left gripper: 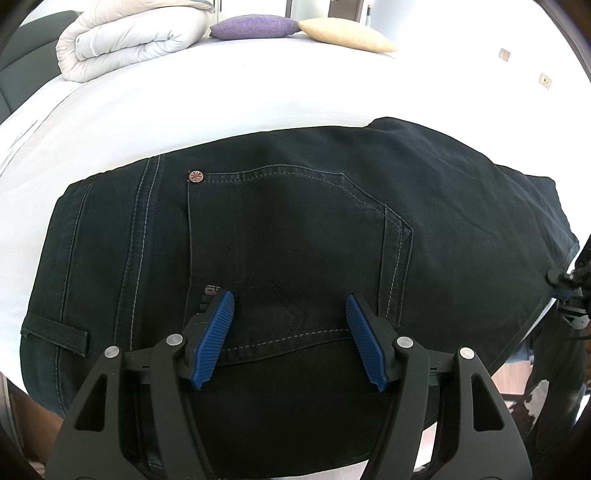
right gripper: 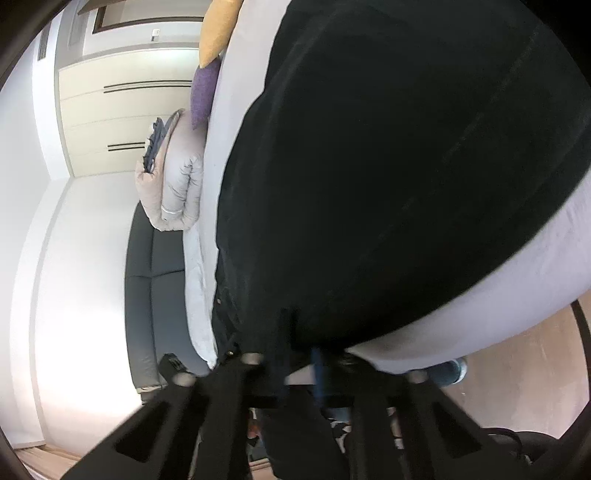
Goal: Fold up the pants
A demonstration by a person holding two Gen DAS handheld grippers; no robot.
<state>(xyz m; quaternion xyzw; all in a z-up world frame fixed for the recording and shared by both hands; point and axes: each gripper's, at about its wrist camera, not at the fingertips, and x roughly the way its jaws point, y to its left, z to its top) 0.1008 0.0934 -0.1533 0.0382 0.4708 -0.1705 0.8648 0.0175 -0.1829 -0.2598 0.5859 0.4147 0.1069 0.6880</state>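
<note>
Black jeans (left gripper: 295, 229) lie folded on a white bed, back pocket with a small metal rivet (left gripper: 195, 176) facing up. My left gripper (left gripper: 290, 317) hovers open just above the pocket area, its blue ribbed pads (left gripper: 214, 339) spread wide and empty. The right gripper (left gripper: 570, 295) shows at the jeans' right edge in the left wrist view. In the right wrist view, tilted sideways and blurred, the jeans (right gripper: 388, 166) fill the frame and the right gripper (right gripper: 295, 350) is at the fabric's near edge; dark cloth seems to sit between its fingers, but blur hides the jaws.
A rolled grey-white duvet (left gripper: 129, 37), a purple cushion (left gripper: 255, 26) and a tan cushion (left gripper: 347, 35) lie at the bed's far side. White sheet (left gripper: 221, 103) stretches beyond the jeans. A dark sofa (right gripper: 155, 288) and wardrobe doors (right gripper: 122, 110) stand beside the bed.
</note>
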